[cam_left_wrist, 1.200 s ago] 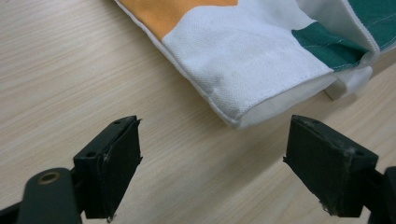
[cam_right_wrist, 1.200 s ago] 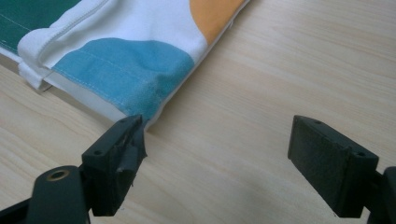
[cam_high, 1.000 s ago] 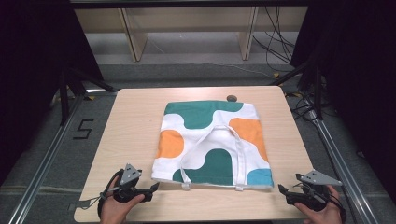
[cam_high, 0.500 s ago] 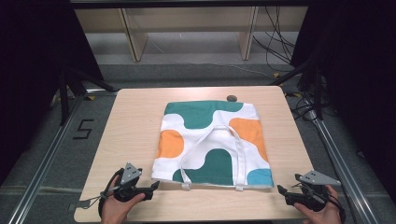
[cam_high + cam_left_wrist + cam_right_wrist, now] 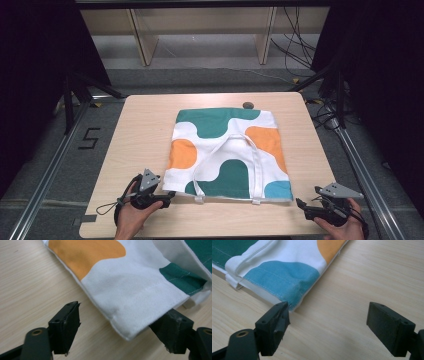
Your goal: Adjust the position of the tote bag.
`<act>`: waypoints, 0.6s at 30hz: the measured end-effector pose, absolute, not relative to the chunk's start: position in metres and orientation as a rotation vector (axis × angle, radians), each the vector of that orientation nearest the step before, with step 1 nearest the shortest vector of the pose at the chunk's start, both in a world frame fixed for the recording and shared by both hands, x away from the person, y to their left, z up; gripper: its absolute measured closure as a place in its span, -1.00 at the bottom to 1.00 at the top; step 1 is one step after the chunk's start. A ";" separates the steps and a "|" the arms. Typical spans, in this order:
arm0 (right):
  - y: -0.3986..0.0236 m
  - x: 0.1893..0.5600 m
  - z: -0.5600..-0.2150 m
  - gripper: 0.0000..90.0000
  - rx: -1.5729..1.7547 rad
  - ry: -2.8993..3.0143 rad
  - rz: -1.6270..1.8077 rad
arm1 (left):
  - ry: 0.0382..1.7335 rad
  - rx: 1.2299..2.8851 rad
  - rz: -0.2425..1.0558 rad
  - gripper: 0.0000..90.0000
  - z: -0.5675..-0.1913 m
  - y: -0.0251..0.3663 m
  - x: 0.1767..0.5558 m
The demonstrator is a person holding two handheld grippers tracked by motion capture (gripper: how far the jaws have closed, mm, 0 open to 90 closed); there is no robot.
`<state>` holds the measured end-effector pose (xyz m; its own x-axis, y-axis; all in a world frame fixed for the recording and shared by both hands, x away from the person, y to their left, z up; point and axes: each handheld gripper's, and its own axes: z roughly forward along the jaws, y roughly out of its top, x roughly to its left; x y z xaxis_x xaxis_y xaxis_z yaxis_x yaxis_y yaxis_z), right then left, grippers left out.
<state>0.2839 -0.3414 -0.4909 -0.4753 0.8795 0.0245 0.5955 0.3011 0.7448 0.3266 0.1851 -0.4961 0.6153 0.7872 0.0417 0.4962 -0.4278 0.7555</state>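
Light wooden table [image 5: 150, 125] on grey floor [image 5: 210, 80]; pale shelving [image 5: 200, 30] behind; dark drapes [image 5: 30, 75] flanking.

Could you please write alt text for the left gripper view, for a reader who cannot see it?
The near corner of a flat tote bag, white with orange and green patches, lies on a light wooden table between the two black jaws of the left claw. The jaws stand open, one on each side of the corner, and have just been closing.

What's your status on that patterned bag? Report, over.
Left gripper open, jaws just been closing around the bag's near-left corner, not pinched. Right gripper open beside the blue corner. Tote bag flat on table. Nothing in the way.
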 end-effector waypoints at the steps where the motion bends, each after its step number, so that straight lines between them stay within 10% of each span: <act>1: -0.341 0.284 -0.491 -0.57 1.315 2.189 1.000 | 0.996 2.103 0.520 -0.42 -0.496 0.182 0.329; 9: -0.330 0.282 -0.492 -0.54 1.251 2.265 0.987 | 0.955 2.115 0.594 -0.35 -0.489 0.166 0.346; 18: -0.311 0.290 -0.496 -0.45 1.129 2.298 0.851 | 0.950 2.037 0.612 0.32 -0.484 0.169 0.348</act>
